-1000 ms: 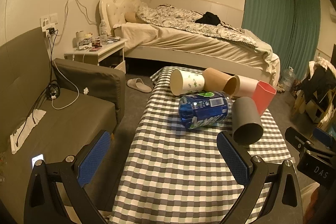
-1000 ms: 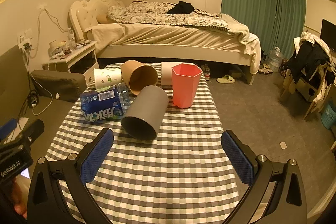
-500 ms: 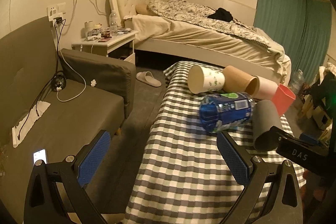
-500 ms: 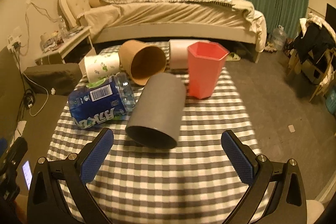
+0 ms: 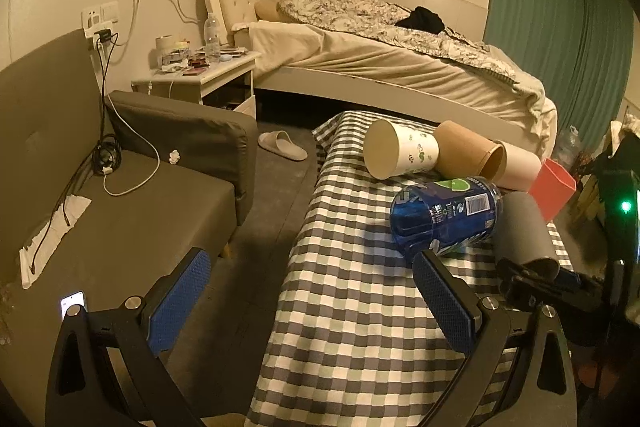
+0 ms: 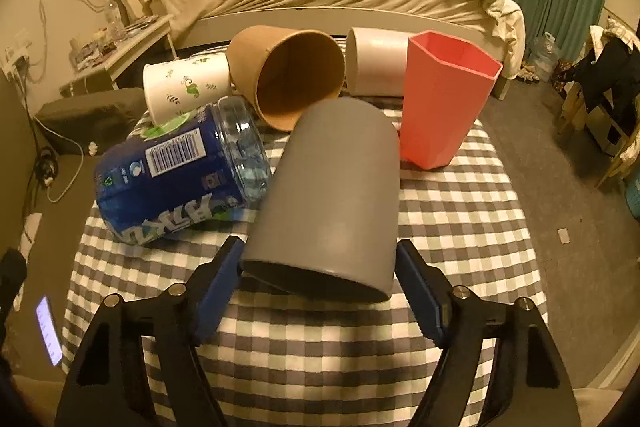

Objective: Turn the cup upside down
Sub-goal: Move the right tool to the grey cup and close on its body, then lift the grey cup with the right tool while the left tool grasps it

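Note:
A grey cup (image 6: 332, 195) lies on its side on the checkered table (image 6: 460, 211), mouth toward me. My right gripper (image 6: 320, 287) has its two fingers on either side of the cup's rim; a closed grip does not show. In the left wrist view the grey cup (image 5: 520, 231) lies at the right with the right gripper (image 5: 536, 283) at its mouth. My left gripper (image 5: 312, 303) is open and empty, over the table's left edge.
A blue labelled jar (image 6: 180, 171) lies left of the grey cup, touching it. Behind lie a white leaf-print cup (image 6: 184, 87), a brown paper cup (image 6: 288, 75) and a pale cup (image 6: 376, 63). A pink cup (image 6: 444, 99) stands upright. A sofa (image 5: 120, 195) is at the left.
My right gripper has moved forward onto the grey cup and its fingers have narrowed around the rim. My left gripper has swung left, off the table's side.

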